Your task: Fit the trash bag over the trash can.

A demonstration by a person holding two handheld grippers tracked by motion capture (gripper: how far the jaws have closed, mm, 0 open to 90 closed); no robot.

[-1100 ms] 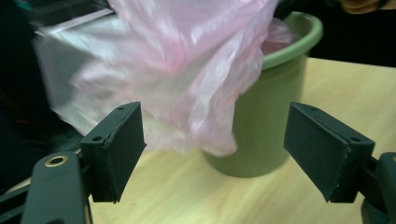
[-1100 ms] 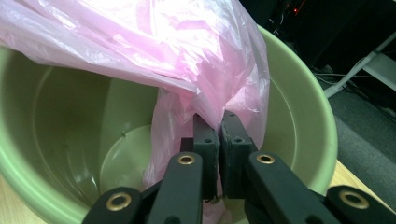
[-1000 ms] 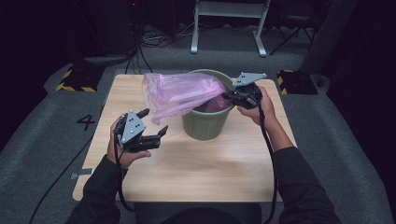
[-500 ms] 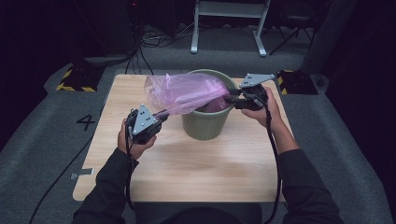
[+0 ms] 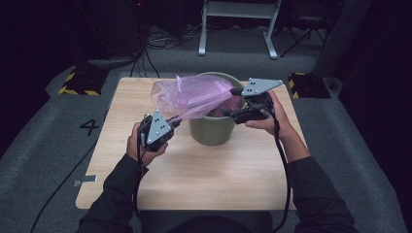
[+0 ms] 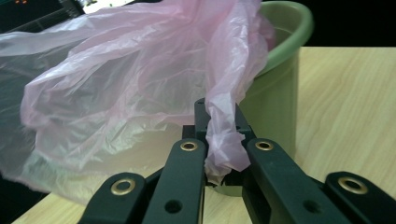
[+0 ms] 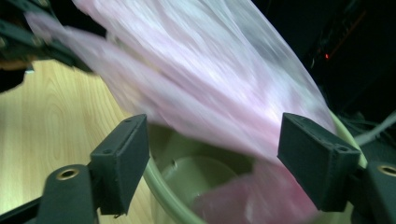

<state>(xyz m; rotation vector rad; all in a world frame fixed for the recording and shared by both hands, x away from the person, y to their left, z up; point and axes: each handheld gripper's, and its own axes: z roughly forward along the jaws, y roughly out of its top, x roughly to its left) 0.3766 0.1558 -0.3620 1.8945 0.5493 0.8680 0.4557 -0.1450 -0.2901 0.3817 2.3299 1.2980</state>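
A green bin [image 5: 214, 132] stands mid-table with a pink plastic bag [image 5: 189, 94] partly inside it and billowing out to the left. My left gripper [image 5: 174, 122] is at the bin's left side, shut on a bunched edge of the bag [image 6: 116, 93], which is pinched between its jaws [image 6: 219, 135]. My right gripper [image 5: 232, 114] hovers over the bin's right rim. Its jaws have just been opening and stand wide [image 7: 219, 154]. The bag film [image 7: 210, 74] hangs beyond them, untouched by the pads, above the bin's inside [image 7: 187, 172].
The wooden table [image 5: 218, 170] has bare room in front of the bin and to both sides. Yellow-and-black striped blocks [image 5: 75, 82] [image 5: 308, 85] sit on the floor by its far corners. A white metal stand [image 5: 238, 19] and cables lie behind.
My left gripper moved right to the bin and closed on the bag's edge. My right gripper opened, let go of the bag and rose a little.
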